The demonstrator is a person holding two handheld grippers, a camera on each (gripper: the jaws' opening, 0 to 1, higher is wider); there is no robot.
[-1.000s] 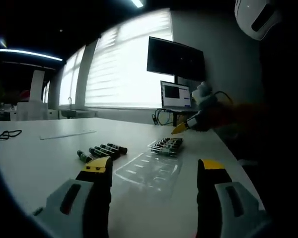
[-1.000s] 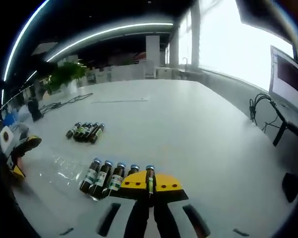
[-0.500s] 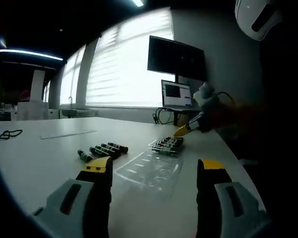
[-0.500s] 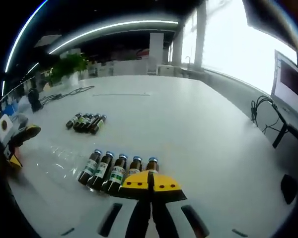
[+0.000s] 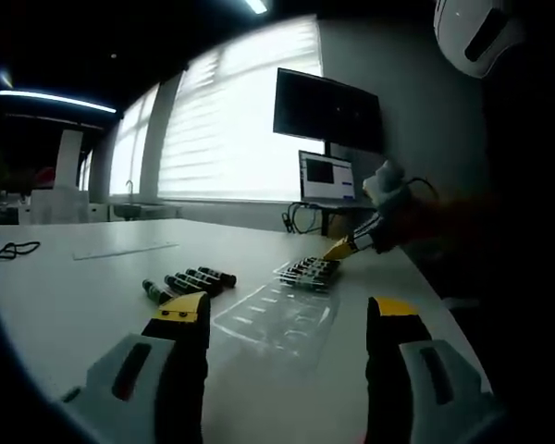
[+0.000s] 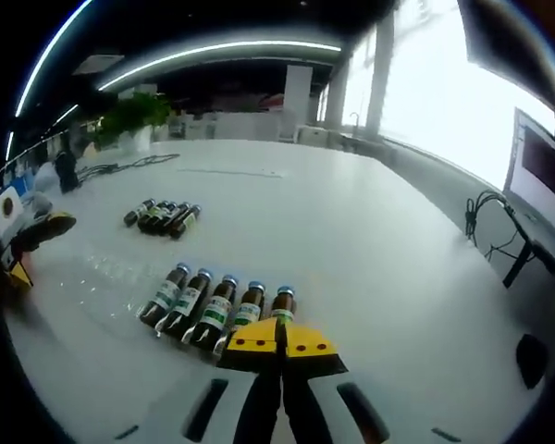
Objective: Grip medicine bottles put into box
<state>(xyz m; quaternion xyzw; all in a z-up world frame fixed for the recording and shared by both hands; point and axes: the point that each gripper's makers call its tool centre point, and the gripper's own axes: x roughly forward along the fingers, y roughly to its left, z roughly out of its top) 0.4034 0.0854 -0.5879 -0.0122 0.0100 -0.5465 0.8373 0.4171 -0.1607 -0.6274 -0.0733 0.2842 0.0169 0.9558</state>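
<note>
Lying side by side in a clear tray point(image 6: 120, 277) on the white table point(image 6: 333, 240), five brown bottles point(image 6: 213, 310) sit just ahead of the right gripper point(image 6: 279, 344), whose yellow-tipped jaws are pressed together with nothing between them. A second cluster of bottles point(image 6: 162, 218) rests farther along the table toward its far edge. In the left gripper view, the left gripper point(image 5: 287, 319) hovers with jaws wide apart over the tray point(image 5: 282, 319); the right gripper point(image 5: 347, 246) reaches in near the tray's far end. A monitor point(image 5: 326, 109) stands beyond the table.
</note>
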